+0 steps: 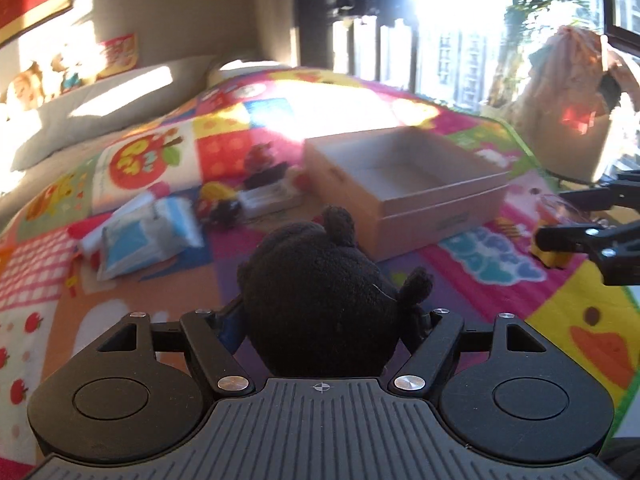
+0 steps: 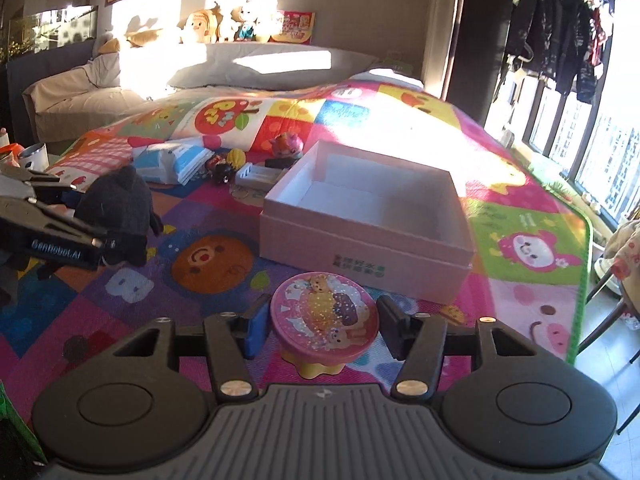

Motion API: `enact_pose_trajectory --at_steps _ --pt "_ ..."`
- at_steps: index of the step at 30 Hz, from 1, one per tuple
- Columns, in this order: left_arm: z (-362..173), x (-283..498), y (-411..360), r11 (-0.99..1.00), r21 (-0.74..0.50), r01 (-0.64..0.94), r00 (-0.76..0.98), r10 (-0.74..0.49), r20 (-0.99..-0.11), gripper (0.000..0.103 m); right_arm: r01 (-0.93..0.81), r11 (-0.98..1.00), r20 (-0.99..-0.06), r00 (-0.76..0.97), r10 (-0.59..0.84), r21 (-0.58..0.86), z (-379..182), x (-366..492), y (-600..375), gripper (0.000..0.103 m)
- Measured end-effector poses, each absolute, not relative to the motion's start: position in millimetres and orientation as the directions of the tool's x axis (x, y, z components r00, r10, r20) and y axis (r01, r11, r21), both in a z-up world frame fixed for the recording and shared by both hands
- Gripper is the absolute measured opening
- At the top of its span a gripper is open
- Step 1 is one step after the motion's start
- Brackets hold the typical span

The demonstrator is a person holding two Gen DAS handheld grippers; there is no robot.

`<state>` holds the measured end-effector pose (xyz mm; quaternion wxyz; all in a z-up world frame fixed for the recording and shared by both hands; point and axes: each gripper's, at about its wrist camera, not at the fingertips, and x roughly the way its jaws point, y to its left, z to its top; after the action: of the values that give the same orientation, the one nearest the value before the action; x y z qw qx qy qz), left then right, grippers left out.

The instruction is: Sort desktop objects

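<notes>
- Gripping a black plush toy [image 1: 320, 300], left gripper [image 1: 326, 320] has its jaws pressed into the toy's sides; toy fills the centre of the left wrist view, ears pointing to 12–2 o'clock.
- Same plush [image 2: 120, 208] shows at 9 o'clock in the right wrist view, clamped in the left gripper [image 2: 80, 236], raised above the mat.
- Right gripper [image 2: 324, 324] has a pink round toy [image 2: 324, 312] with a yellow base between its jaws; the pads sit at the disc's rim, holding it.
- In the left wrist view the right gripper [image 1: 568, 216] enters from 3 o'clock; item in it is mostly hidden there, only a yellow bit visible.
- Open pink cardboard box [image 2: 360, 256] sits at 12 o'clock from the right gripper, just beyond the pink toy; empty inside.
- Same box [image 1: 420, 216] at 1 o'clock from the plush in the left view.
- Blue-white tissue pack [image 1: 144, 236] at 10 o'clock, lying on the colourful play mat [image 1: 580, 320].
- Cluster of small toys [image 2: 232, 164] and a white tray-like item [image 2: 258, 176] just left of the box, at 11 o'clock.
- Left view is motion-blurred.
</notes>
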<state>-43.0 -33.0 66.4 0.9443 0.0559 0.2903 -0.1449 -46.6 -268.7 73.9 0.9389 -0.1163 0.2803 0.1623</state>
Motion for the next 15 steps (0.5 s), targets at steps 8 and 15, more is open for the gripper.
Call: enact_pose_trajectory --at_steps 8,15 --pt "171.4 38.7 -75.9 0.864 -0.098 0.493 0.800 -0.495 -0.340 0.084 -0.204 0.958 -0.338 0.933 0.127 -0.203 132.8 -19.1 -286.3 0.056" --pt "173.5 80.1 -51.0 0.931 -0.116 0.346 0.875 -0.364 -0.319 0.101 -0.145 0.972 -0.295 0.952 0.087 -0.182 130.7 53.4 -286.6 0.068"
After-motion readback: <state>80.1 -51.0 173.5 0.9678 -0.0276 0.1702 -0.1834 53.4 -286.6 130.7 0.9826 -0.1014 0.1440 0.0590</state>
